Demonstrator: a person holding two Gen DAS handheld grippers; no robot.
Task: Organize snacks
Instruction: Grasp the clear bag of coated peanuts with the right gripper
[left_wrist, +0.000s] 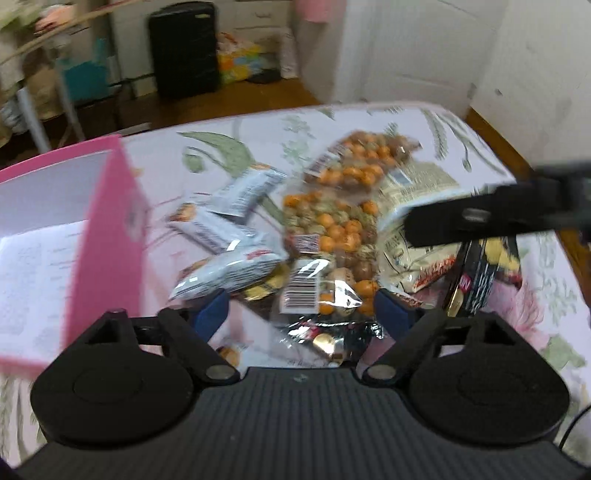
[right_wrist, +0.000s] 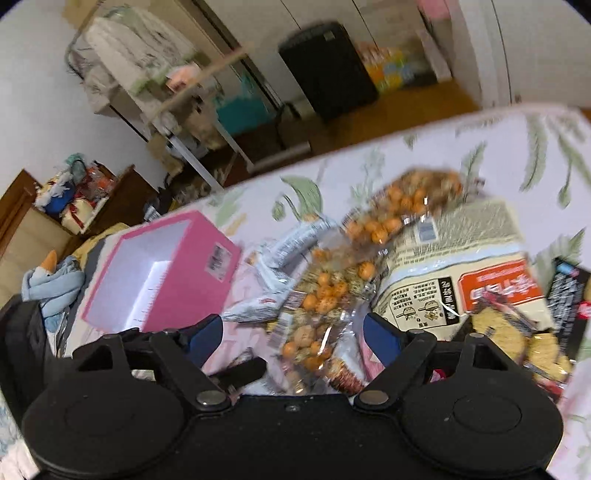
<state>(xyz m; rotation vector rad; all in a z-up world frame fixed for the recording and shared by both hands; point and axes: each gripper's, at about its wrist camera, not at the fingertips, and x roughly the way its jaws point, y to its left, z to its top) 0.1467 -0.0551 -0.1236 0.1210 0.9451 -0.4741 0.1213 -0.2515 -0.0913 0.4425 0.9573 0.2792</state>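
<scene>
Pink cardboard forms the open box at the left of the left wrist view, standing on a flowered tablecloth with a small white label on its outer wall whose print is too blurred to read; its inside is white. Beside it, in the middle of the frame, lies the heap of snacks. Three clear bags of orange and brown balls overlap from upper centre to lower centre, and the nearest shows a white barcode sticker. Left of them lie three silver-white packets with unreadable print. To the right sits one big cream bag with a red panel and small cooking pictures; its writing looks East Asian but I cannot make it out. One black packet with gold and red marks lies at the right. Both pictures are smeared by motion. The left gripper stands wide open with nothing clamped, its blue pads just over the near bag and a shiny dark wrapper. The right gripper is likewise spread wide and empty above the bags, and shows as a black bar at the right edge of the left view.
</scene>
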